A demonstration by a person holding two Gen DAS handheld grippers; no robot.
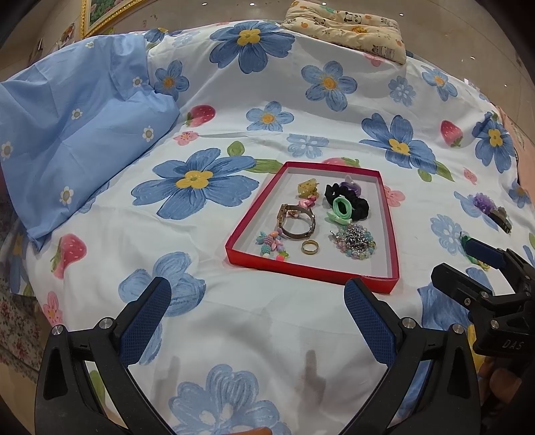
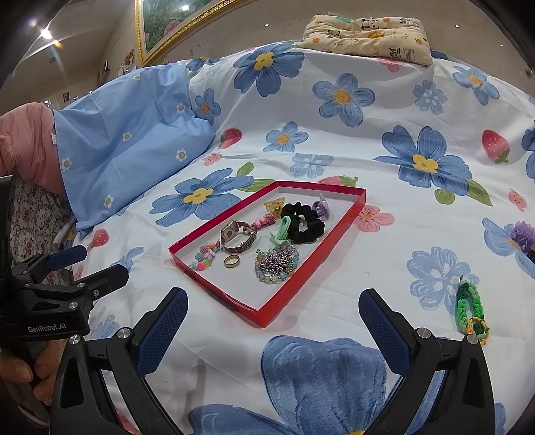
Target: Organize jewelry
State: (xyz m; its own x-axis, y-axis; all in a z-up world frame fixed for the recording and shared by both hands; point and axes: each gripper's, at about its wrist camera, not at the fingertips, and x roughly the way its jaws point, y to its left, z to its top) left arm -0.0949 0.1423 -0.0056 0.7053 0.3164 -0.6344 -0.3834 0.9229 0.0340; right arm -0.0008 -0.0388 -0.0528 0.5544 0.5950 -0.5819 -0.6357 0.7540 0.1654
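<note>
A shallow red tray [image 1: 245, 260] [image 2: 264, 316] lies on the flowered bedspread. In it are a watch [image 1: 297, 222] [image 2: 239, 237], a gold ring [image 1: 310, 247] [image 2: 232, 260], a beaded bracelet [image 1: 356, 241] [image 2: 277, 264], a black scrunchie [image 1: 359, 202] [image 2: 306, 227], a green hair tie [image 1: 341, 209] and small clips. A green braided bracelet [image 2: 469, 309] and a purple flower clip [image 1: 488, 205] [image 2: 521, 234] lie on the bedspread right of the tray. My left gripper [image 1: 257, 296] is open and empty just in front of the tray. My right gripper [image 2: 272, 308] is open and empty at the tray's near corner.
A light blue pillow [image 1: 77, 134] [image 2: 127, 140] lies at the left. A cream printed cushion [image 1: 351, 25] [image 2: 367, 36] sits at the far edge of the bed. A gold-framed picture [image 2: 167, 30] hangs on the wall behind.
</note>
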